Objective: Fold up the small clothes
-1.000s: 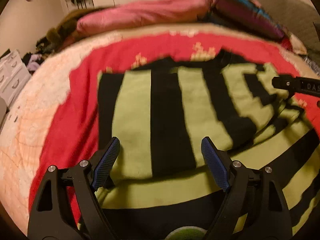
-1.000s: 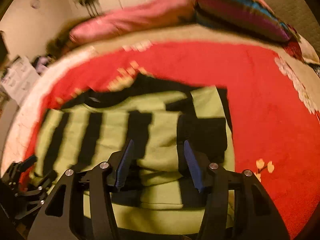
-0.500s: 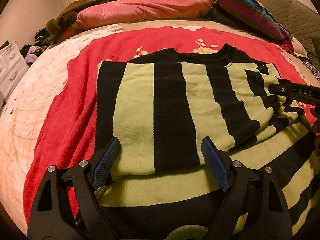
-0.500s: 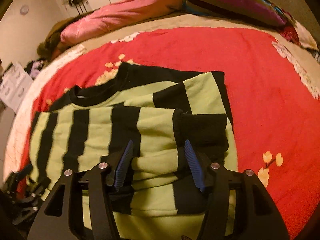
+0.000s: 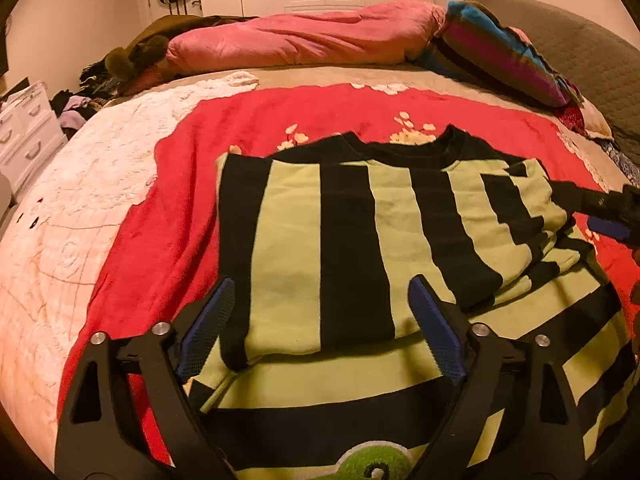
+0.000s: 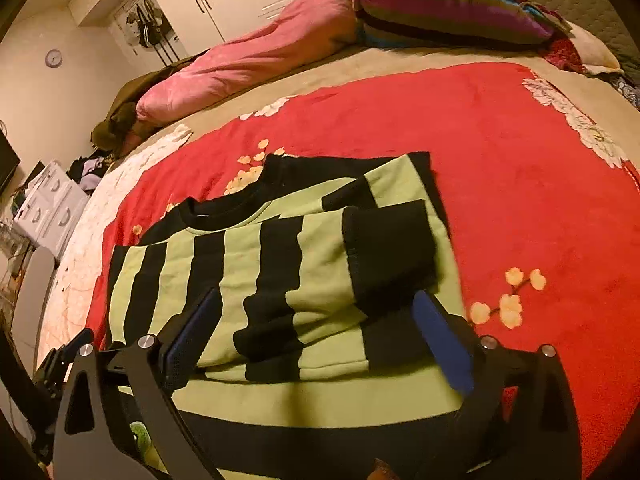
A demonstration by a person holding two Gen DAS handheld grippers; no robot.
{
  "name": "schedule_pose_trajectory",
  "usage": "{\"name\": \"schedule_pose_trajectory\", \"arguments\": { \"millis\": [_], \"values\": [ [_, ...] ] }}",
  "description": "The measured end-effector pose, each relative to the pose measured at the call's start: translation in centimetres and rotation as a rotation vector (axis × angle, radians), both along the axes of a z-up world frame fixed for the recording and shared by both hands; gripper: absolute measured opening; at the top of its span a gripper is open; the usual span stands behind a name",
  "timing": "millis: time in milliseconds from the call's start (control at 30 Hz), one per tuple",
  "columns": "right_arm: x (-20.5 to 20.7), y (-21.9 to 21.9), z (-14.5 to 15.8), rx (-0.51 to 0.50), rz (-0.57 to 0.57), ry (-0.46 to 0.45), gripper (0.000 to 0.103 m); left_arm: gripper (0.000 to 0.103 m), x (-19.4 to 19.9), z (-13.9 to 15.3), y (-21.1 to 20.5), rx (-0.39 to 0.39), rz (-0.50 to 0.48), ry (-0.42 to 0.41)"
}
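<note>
A black and lime-green striped sweater [image 5: 352, 240] lies flat on a red blanket [image 5: 168, 216] on the bed, both sleeves folded in over the body. It also shows in the right wrist view [image 6: 256, 280], where a black cuff [image 6: 388, 248] lies on top. My left gripper [image 5: 320, 312] is open and empty, hovering over the sweater's lower left part. My right gripper [image 6: 316, 320] is open and empty over the lower right part, and its tip shows at the right edge of the left wrist view [image 5: 608, 216].
A pink duvet [image 5: 304, 36] and a striped pillow [image 5: 496, 48] lie at the far end of the bed. White drawers [image 5: 24, 128] and a clothes heap stand left of the bed. A grey headboard [image 5: 580, 56] is at the right.
The right gripper's jaws have opened wider and it has drawn back slightly. The left gripper has barely moved. The sweater lies as before.
</note>
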State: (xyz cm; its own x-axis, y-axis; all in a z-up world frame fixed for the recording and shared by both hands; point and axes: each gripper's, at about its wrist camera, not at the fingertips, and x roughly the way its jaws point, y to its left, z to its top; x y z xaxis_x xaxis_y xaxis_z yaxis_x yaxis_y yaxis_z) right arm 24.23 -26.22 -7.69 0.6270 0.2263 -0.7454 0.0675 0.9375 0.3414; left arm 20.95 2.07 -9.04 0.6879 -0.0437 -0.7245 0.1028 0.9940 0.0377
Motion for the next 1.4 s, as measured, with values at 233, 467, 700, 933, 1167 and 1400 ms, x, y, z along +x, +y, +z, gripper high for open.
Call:
{"name": "schedule_pose_trajectory", "arguments": {
  "millis": [233, 467, 700, 933, 1167, 1400],
  "values": [
    [-0.6, -0.5, 0.6, -0.008, -0.018, -0.009, 0.096, 0.094, -0.4, 0.9, 0.9, -0.024, 0.034, -0.013],
    [-1.2, -0.8, 1.7, -0.022, -0.017, -0.039, 0.096, 0.094, -1.1, 1.9, 0.9, -0.02, 0.048, -0.041],
    [-2.2, -1.2, 2.6, -0.035, -0.005, -0.054, 0.096, 0.094, -2.0, 2.8, 1.2, -0.014, 0.069, -0.066],
    [-3.4, -1.9, 3.5, -0.049, 0.0, -0.064, 0.096, 0.094, -3.2, 3.5, 1.4, -0.004, 0.101, -0.08],
    [-5.1, -2.5, 4.5, -0.052, 0.011, -0.081, 0.096, 0.094, -4.6, 4.2, 1.3, 0.019, 0.106, -0.091],
    [-6.7, -2.6, 5.0, -0.053, 0.03, -0.083, 0.096, 0.094, -6.1, 4.7, 2.0, 0.032, 0.124, -0.086]
  ]
}}
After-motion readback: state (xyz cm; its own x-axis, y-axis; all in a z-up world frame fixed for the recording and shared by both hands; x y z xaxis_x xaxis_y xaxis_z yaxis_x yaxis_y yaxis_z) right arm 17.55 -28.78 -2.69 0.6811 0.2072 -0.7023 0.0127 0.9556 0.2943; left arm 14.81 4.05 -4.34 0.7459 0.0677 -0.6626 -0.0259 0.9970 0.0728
